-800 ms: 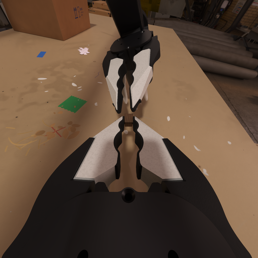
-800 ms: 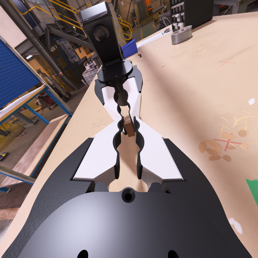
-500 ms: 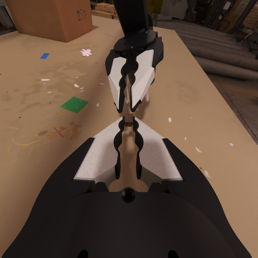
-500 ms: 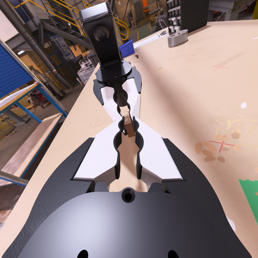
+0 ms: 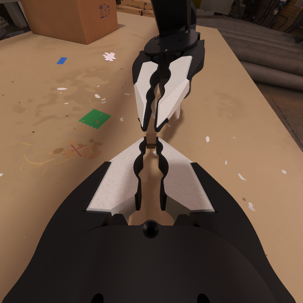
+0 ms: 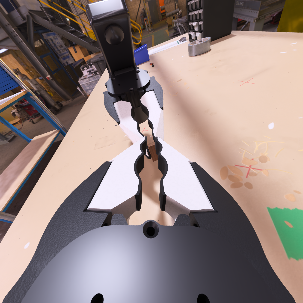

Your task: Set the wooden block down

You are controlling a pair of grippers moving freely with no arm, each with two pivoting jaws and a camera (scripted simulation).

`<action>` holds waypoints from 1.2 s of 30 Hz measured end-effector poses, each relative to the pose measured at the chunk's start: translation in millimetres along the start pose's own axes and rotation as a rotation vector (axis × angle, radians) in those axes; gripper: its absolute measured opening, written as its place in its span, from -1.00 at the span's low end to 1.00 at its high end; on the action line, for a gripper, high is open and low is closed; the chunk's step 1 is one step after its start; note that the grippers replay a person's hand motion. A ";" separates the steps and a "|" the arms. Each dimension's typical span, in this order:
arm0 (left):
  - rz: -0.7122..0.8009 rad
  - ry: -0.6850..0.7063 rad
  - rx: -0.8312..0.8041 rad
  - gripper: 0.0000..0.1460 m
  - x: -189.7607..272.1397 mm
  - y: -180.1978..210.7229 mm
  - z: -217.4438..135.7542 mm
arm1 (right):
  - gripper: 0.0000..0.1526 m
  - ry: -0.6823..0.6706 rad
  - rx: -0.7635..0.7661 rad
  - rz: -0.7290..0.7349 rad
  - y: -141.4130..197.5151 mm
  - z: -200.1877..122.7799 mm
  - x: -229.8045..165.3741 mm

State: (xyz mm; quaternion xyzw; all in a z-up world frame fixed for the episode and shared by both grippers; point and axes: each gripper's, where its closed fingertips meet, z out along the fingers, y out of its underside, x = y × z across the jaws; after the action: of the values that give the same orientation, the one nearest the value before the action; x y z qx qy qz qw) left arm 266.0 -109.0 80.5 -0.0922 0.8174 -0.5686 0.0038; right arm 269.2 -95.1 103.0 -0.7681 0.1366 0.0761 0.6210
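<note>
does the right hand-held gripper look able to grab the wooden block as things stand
Probably not cleanly. The left hand-held gripper is shut on the wooden block, its fingers covering the side faces. The right hand-held gripper points at it tip to tip, jaws slightly apart, just short of the block's far end.
</note>
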 end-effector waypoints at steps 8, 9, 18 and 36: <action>-0.018 -0.023 -0.019 -0.85 -4.8 3.2 1.0 | -0.88 0.031 -0.012 -0.015 2.0 1.2 4.4; -0.015 -0.028 -0.019 -0.85 -5.7 3.3 0.9 | -0.88 0.035 -0.011 -0.014 1.8 1.4 5.1; -0.010 -0.227 -0.171 -0.85 -41.8 29.0 -7.2 | -0.88 0.195 0.022 0.090 3.6 -8.1 39.9; 0.021 -0.334 -0.374 -0.85 -59.3 65.9 -2.1 | -0.87 0.443 -0.189 0.024 32.8 3.1 66.5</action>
State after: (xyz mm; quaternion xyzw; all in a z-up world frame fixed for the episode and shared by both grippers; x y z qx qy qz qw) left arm 314.4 -75.7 14.1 -0.1752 0.8974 -0.3843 0.1276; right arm 322.6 -106.0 52.6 -0.8191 0.2708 -0.0743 0.5002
